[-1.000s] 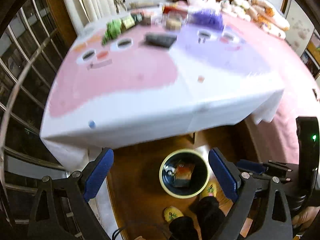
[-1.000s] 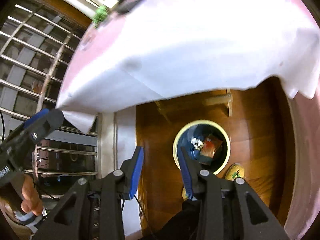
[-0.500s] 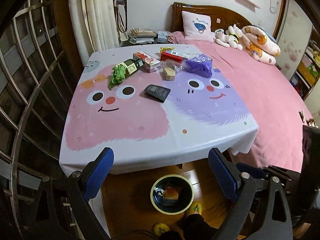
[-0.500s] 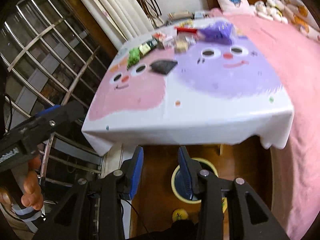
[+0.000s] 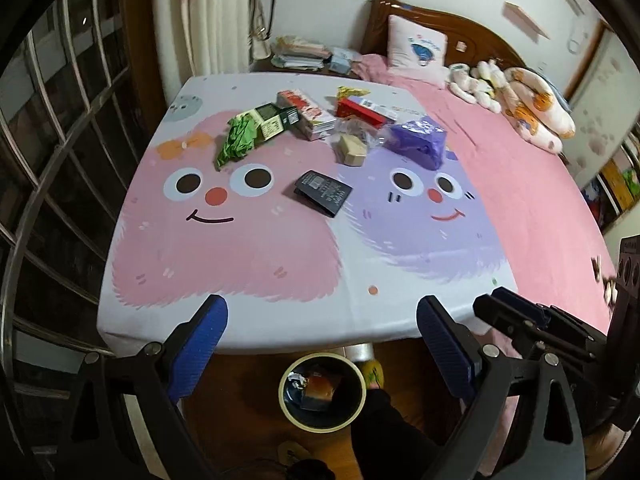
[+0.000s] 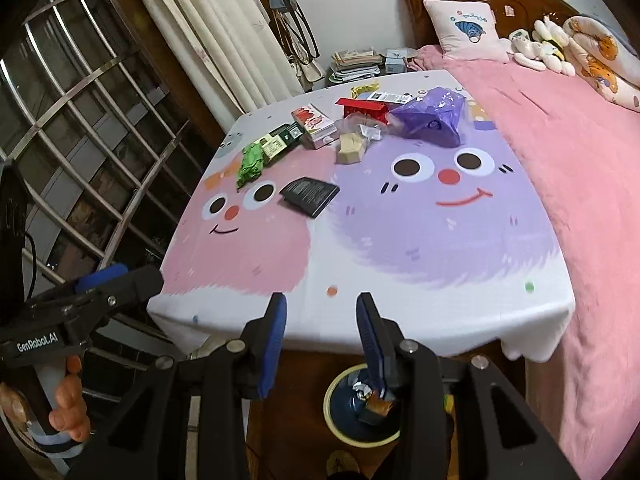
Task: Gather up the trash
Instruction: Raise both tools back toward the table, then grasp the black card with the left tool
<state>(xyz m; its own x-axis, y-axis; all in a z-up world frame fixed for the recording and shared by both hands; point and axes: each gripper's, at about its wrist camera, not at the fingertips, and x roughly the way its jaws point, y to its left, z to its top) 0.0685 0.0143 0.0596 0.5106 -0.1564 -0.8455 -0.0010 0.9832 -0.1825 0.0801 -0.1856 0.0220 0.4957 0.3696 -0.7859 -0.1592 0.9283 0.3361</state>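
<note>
Trash lies on the far half of the cartoon tablecloth (image 5: 240, 248): a black packet (image 5: 322, 193) (image 6: 310, 196), a crumpled green wrapper (image 5: 236, 142) (image 6: 250, 164), a tan block (image 5: 352, 151), a purple bag (image 5: 416, 142) (image 6: 432, 118), and red and green boxes. A round bin (image 5: 322, 394) (image 6: 362, 404) with trash inside stands on the floor under the near table edge. My left gripper (image 5: 322, 344) is wide open and empty at that edge. My right gripper (image 6: 320, 336) is open with a narrower gap, empty, also at the near edge.
A pink bed (image 6: 568, 168) with a pillow and plush toys runs along the table's right side. A barred window (image 5: 48, 160) and curtains stand on the left. A nightstand with stacked papers (image 6: 356, 66) is behind the table. The person's foot is next to the bin.
Both grippers have tilted up from looking down at the bin and floor to facing the tabletop. Both stay open and empty.
</note>
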